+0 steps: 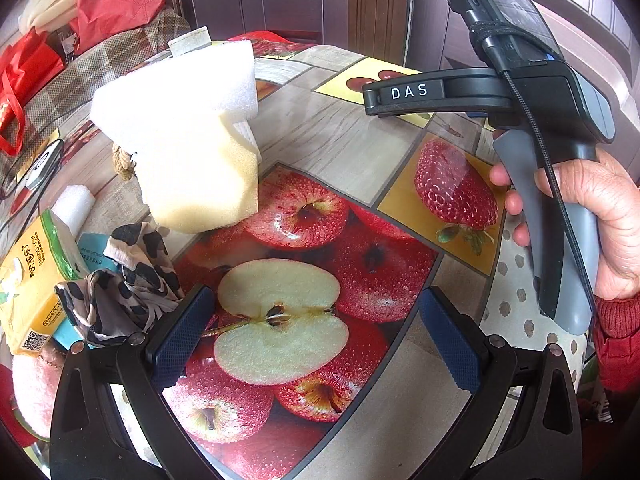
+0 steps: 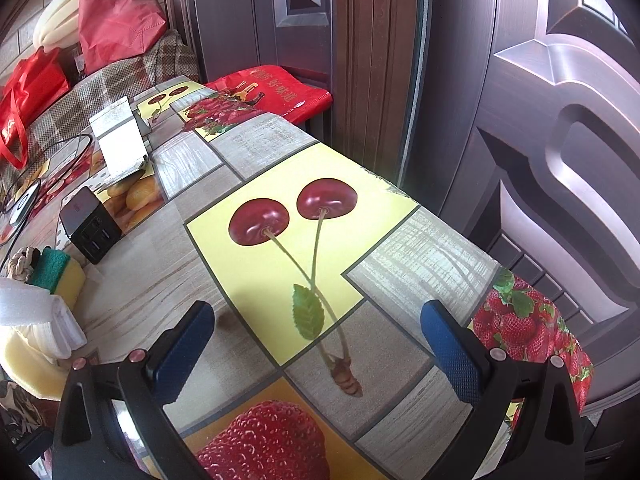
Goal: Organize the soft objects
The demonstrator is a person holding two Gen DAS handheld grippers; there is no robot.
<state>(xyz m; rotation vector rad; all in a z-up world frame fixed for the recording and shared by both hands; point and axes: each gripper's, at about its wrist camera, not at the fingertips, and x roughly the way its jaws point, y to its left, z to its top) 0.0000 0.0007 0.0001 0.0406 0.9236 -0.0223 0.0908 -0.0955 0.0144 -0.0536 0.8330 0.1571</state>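
At the table's left, a white foam block (image 1: 172,92) lies on a pale yellow sponge (image 1: 200,184). Nearer me are a leopard-print cloth (image 1: 124,280), a yellow tissue pack (image 1: 32,280) and a small white foam roll (image 1: 74,204). My left gripper (image 1: 316,336) is open above the apple print, to the right of the cloth, holding nothing. A hand (image 1: 592,220) holds the right gripper's handle at the right. In the right wrist view, my right gripper (image 2: 318,344) is open over the cherry print. The foam (image 2: 24,304), a folded white cloth (image 2: 64,328) and a green-topped sponge (image 2: 56,272) lie to its left.
The fruit-print tablecloth (image 2: 420,256) covers the table, whose edge runs along a dark door (image 2: 540,120). A black charger (image 2: 90,228), a white box (image 2: 120,144), cables and a rope knot (image 2: 22,262) lie at the left. Red bags (image 1: 112,0) sit on a checked sofa behind.
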